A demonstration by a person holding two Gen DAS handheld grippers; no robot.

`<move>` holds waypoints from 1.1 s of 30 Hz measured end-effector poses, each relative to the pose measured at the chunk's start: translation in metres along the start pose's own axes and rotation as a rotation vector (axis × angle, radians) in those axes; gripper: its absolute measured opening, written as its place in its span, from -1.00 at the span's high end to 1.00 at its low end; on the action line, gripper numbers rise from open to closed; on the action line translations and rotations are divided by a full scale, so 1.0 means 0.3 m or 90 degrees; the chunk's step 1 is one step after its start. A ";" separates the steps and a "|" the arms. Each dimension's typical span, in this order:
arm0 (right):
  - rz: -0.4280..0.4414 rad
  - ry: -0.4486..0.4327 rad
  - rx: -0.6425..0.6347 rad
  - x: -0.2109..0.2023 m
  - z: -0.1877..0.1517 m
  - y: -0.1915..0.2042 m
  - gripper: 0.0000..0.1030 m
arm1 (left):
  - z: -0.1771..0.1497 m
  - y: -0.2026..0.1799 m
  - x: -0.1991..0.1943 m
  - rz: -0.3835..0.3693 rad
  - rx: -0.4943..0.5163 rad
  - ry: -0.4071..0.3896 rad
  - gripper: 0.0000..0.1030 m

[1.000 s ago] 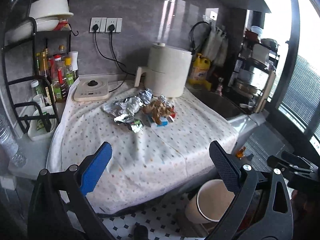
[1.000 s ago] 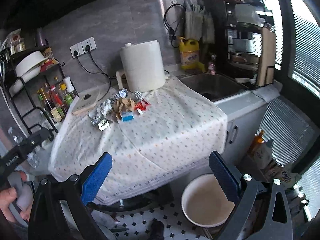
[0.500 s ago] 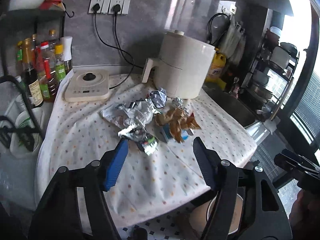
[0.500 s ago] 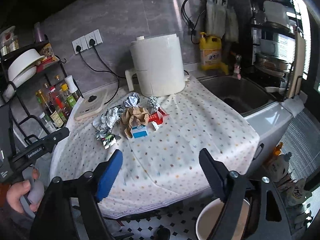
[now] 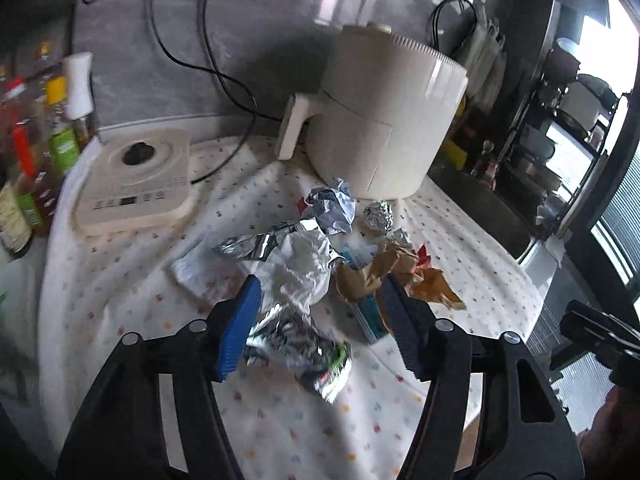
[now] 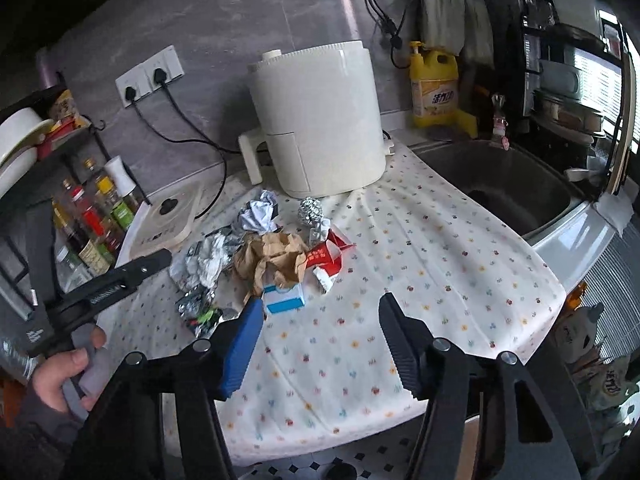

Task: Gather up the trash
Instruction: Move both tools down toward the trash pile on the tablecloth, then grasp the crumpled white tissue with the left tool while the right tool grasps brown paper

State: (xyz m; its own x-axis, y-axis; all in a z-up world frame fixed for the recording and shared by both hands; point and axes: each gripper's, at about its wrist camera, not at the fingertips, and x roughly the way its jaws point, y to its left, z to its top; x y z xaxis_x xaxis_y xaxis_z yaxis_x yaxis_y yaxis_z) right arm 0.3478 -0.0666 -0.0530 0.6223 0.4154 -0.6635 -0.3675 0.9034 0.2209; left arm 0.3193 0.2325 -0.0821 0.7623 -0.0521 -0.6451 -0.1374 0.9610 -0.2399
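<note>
The left gripper (image 5: pixel 318 322) has just been narrowing its jaws, but they are parted, with a foil wrapper (image 5: pixel 298 346) lying between them and neither pad pressing it that I can make out. The right gripper (image 6: pixel 320 338) has been narrowing too; its jaws stand apart over bare cloth (image 6: pixel 420 264), holding nothing.

The trash sits in one heap in front of the fryer (image 6: pixel 320 120): white plastic (image 5: pixel 300 264) behind the wrapper, brown paper (image 6: pixel 276 256) and a blue-and-white box (image 6: pixel 284 298) beside it, a red carton (image 6: pixel 326 256) to the right, a foil ball (image 6: pixel 311 209) nearest the fryer.

Risks, as I judge them: the pieces overlap, so closing on the wrapper could drag the plastic along or scatter the light scraps. The loose cloth could bunch into the jaws and pull the heap with it. The slick wrapper may slip from a shallow pinch.

Hard to read: the left view is blurred, so contact between pads and wrapper is uncertain. The left jaws cover part of the box and the wrapper's edge. A bin is not clearly visible in either view.
</note>
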 end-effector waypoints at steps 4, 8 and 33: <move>-0.022 0.005 0.011 0.032 0.012 -0.011 -0.16 | 0.015 0.005 0.115 -0.011 0.015 0.032 -0.10; -0.045 0.016 0.023 0.055 0.010 -0.031 -0.16 | 0.007 -0.005 0.215 -0.004 0.034 0.064 -0.10; -0.009 0.143 -0.035 0.434 0.056 0.100 0.39 | 0.012 0.202 -0.023 0.033 -0.039 -0.011 0.77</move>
State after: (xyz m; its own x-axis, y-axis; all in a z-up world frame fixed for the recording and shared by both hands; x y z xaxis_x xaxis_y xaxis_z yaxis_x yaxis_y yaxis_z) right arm 0.4295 0.0164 -0.1208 0.4599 0.3635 -0.8101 -0.4005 0.8992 0.1761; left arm 0.3080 0.2920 -0.0895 0.7636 0.0019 -0.6457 -0.2150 0.9437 -0.2515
